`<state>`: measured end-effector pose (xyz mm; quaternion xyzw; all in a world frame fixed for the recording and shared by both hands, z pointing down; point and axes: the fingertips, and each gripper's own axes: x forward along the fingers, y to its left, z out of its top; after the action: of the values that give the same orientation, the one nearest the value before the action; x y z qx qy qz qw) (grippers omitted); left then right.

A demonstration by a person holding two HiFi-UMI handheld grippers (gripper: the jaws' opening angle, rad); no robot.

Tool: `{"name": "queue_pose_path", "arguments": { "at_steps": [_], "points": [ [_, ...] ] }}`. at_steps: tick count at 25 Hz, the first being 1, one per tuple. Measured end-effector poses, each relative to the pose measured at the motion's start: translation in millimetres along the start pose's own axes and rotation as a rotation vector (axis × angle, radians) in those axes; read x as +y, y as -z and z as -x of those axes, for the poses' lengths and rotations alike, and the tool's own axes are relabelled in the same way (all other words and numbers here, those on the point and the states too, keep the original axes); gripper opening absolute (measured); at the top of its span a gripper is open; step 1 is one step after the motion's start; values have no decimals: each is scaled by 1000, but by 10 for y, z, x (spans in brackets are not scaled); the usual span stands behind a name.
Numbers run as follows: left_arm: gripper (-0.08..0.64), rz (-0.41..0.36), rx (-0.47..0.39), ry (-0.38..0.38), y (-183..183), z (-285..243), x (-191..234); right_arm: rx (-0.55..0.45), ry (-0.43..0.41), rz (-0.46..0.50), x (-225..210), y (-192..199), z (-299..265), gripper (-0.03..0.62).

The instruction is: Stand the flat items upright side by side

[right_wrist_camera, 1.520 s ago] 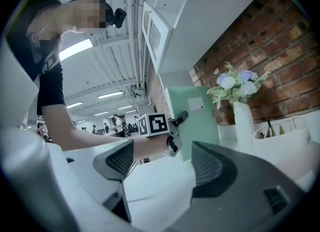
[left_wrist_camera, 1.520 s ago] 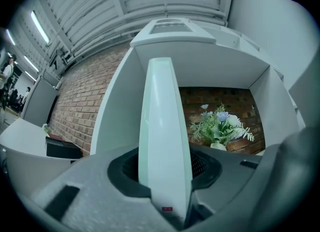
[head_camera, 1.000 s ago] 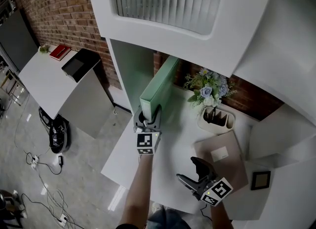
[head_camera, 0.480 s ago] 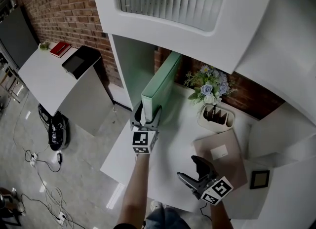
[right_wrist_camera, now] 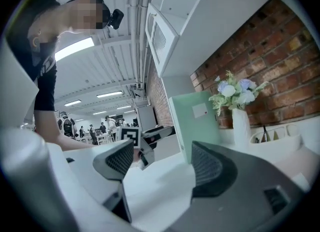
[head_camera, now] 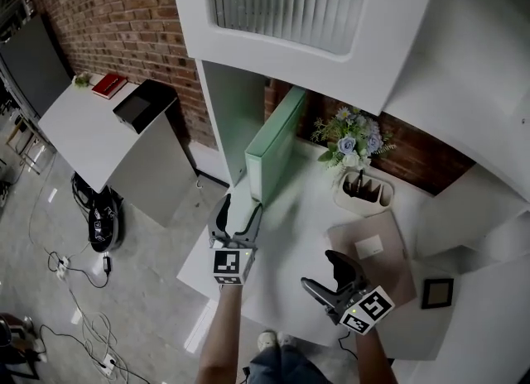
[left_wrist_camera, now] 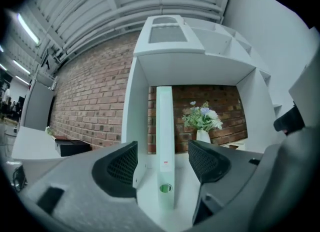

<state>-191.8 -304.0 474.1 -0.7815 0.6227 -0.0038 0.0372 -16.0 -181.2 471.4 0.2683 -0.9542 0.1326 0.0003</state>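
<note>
Mint-green binder (head_camera: 273,146) stands upright, braced by the shelf wall (head_camera: 236,117), left gripper (head_camera: 238,213) spread clear; right gripper (head_camera: 325,273), also spread, hovers by 1 flat folder (head_camera: 389,233)

On my counter (head_camera: 281,250) the upright binder (head_camera: 272,146) stands at the back left, just beside the shelf unit's side panel (head_camera: 234,117). My left tool (head_camera: 240,206) sits in front of its spine, apart from it. To the binder's right, at the back, is a vase of flowers (head_camera: 352,141), with a desk organizer (head_camera: 362,193) just in front. A flat folder (head_camera: 377,250) lies in front of the organizer, my right tool (head_camera: 325,275) at its near left corner, a picture frame (head_camera: 436,293) further right.
</note>
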Motion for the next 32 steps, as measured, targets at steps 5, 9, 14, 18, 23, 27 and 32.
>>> {"name": "queue_pose_path", "arguments": {
  "at_steps": [5, 9, 14, 18, 23, 27, 32],
  "points": [
    [290, 15, 16, 53, -162, 552, -367, -38, 46, 18, 27, -149, 164, 356],
    [290, 52, 51, 124, -170, 756, -874, -59, 106, 41, -49, -256, 448, 356],
    [290, 107, 101, 231, -142, 771, -1612, -58, 216, 71, -304, -401, 973, 356],
    [290, 164, 178, 288, -34, 750, -2127, -7, 300, 100, -551, -419, 1458, 356],
    [290, 219, 306, 328, 223, 745, -2639, 110, 387, 117, -959, -306, 1992, 356],
    [290, 289, 404, 293, 479, 764, -2841, 227, 422, 95, -1294, -78, 2292, 356],
    [290, 363, 479, 250, 695, 748, -3000, 362, 419, 28, -1633, 333, 2478, 356]
  ]
}}
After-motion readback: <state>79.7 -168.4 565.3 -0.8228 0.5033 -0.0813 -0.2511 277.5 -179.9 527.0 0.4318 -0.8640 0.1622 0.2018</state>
